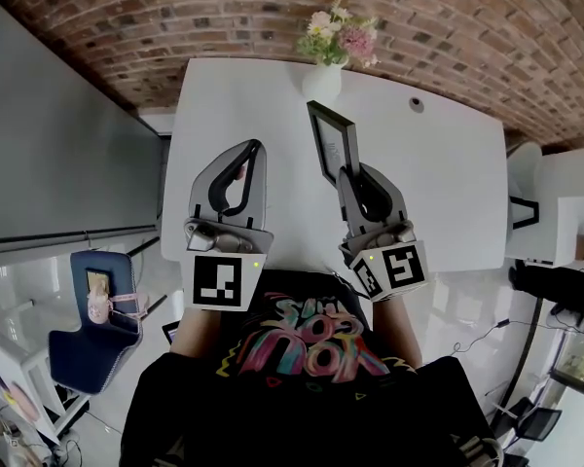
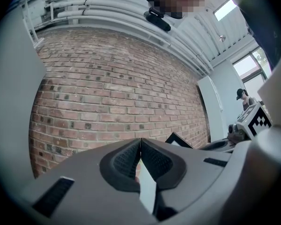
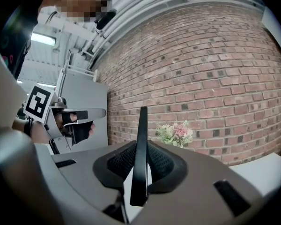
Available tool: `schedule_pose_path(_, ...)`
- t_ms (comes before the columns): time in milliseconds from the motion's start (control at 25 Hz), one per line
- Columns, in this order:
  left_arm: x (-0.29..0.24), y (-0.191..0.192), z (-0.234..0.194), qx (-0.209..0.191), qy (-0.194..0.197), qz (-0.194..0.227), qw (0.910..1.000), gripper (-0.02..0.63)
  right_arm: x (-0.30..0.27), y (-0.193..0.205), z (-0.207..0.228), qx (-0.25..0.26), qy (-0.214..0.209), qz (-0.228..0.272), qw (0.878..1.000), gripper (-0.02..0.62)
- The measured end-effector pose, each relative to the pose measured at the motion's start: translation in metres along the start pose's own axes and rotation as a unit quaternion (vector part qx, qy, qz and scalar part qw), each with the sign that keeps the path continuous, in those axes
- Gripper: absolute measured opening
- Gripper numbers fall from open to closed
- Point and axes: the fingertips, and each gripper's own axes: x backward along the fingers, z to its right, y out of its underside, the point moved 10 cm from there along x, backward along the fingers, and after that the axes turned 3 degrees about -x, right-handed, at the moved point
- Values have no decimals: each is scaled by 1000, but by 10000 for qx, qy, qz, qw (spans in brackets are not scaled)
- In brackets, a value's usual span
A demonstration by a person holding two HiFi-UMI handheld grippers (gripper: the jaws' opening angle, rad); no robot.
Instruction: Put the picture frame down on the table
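Note:
The black picture frame (image 1: 333, 142) is held upright and edge-on above the white table (image 1: 448, 183), its far end toward the flower vase. My right gripper (image 1: 348, 175) is shut on its near edge. In the right gripper view the frame (image 3: 141, 153) rises as a thin black bar between the ribbed pads (image 3: 160, 162). My left gripper (image 1: 254, 150) hovers over the table's left part with its jaws shut and nothing in them; in the left gripper view its tips (image 2: 140, 140) meet, and a corner of the frame (image 2: 179, 140) shows to the right.
A white vase with pink and white flowers (image 1: 336, 42) stands at the table's far edge, also visible as flowers (image 3: 176, 133) in the right gripper view. A brick wall (image 1: 428, 17) lies behind. A blue chair (image 1: 97, 319) sits to the left below. A small round hole (image 1: 416, 104) marks the tabletop.

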Motion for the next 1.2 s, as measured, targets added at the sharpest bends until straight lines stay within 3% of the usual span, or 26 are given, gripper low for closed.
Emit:
schedule_pose_path(280, -4, 7, -7, 25, -35, -83, 10000, 25, -11, 3, 2, -168, -115, -61, 9998, 91)
schedule_pose_path(600, -8, 21, -2, 92, -43, -251, 9996, 25, -8, 20, 23, -818, -366, -382, 9952, 91)
schedule_pose_path(1200, -17, 43, 15, 143, 57, -577, 9982, 25, -5, 73, 58, -1901, -549, -1228, 9725, 91)
